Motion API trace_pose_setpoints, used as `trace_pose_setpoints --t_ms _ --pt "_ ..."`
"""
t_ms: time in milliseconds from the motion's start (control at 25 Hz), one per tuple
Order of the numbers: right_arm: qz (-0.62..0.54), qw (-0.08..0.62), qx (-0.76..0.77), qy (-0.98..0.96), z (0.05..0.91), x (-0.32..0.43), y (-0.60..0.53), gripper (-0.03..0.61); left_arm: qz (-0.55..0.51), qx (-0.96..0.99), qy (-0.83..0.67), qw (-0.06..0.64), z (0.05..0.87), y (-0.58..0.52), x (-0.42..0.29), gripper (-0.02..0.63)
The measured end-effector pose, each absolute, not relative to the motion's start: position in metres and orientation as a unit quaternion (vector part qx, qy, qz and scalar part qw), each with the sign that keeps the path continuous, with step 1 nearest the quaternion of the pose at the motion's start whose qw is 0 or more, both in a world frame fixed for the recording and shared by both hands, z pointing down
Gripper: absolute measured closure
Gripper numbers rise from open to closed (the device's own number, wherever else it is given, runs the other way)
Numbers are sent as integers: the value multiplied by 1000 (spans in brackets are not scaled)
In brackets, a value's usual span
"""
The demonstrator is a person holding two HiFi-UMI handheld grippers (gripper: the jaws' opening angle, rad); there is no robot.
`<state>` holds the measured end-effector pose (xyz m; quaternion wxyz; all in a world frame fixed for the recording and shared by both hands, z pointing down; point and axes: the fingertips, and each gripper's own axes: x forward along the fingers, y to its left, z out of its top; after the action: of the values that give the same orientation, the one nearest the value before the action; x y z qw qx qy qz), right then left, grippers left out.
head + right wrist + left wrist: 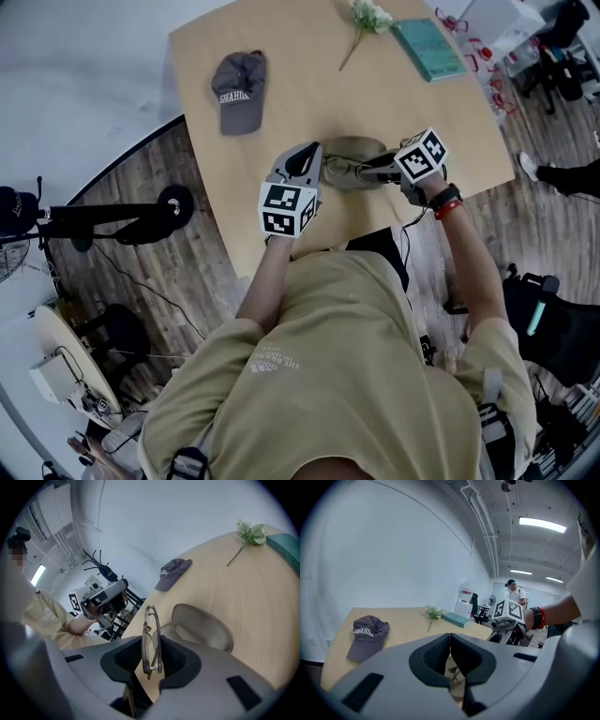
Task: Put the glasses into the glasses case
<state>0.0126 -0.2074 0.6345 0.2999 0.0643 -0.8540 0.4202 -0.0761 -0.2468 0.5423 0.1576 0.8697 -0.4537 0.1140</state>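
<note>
Wood desk [309, 75], open glasses case [201, 625]: you are pinching folded glasses [151, 620] in right gripper [152, 656] by case; left gripper [450, 639] sitting jaws-together alongside.

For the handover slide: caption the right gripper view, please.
Right gripper holds folded glasses between its jaws, close to the open glasses case on the wooden table.

The glasses [152, 634] sit between the right gripper [151, 662] jaws, with the glasses case [202, 628] on the table [262, 602] just ahead, slightly right. The cap [172, 573] lies farther ahead, and the left gripper [105, 603] is off to the left.
</note>
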Motion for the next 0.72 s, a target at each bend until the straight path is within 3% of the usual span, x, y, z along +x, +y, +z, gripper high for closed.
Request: trace_pose_setpoints --t_ms 720 --pt "442 349 23 -826 674 16 -206 453 120 860 -463 178 560 -243 -76 591"
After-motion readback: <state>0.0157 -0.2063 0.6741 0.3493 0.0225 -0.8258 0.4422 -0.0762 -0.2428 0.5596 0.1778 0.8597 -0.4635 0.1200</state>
